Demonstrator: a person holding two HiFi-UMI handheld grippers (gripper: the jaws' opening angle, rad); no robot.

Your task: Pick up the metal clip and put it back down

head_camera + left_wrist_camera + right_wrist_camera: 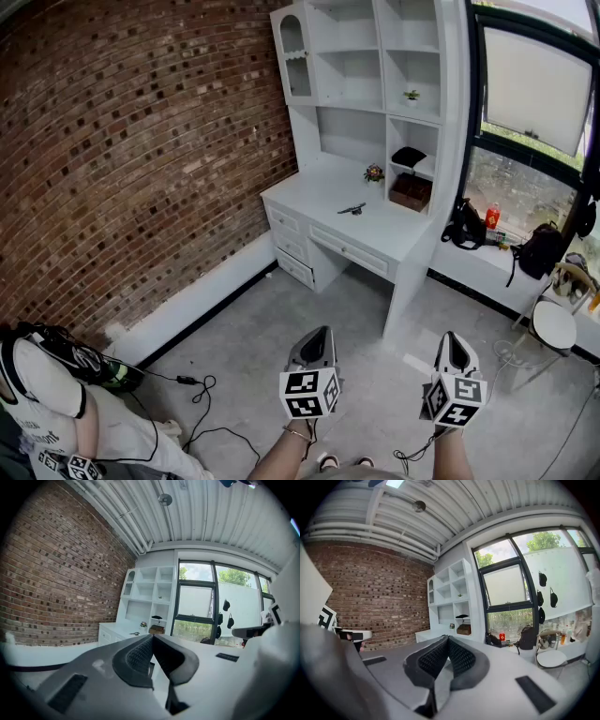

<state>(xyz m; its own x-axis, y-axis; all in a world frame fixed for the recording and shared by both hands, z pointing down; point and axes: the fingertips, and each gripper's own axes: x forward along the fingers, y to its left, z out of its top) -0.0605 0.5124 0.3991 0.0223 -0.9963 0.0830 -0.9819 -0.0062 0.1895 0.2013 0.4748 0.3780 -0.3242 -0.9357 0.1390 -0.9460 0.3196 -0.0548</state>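
A small dark metal clip (352, 209) lies on the top of the white desk (319, 199) across the room; in the left gripper view the clip (135, 633) is a tiny speck on that desk. My left gripper (320, 339) is held low over the grey floor, far short of the desk, its jaws shut with nothing between them (152, 639). Beside it, my right gripper (455, 345) is also shut and empty (447, 641). Both point toward the desk and window.
White shelving (375, 66) rises above the desk, holding a brown box (411, 191) and a small plant (374, 173). A brick wall (131, 159) runs on the left. Black bags (464, 225) sit on the window sill, a white stool (553, 326) at right, cables (192, 384) and a seated person (56, 403) at lower left.
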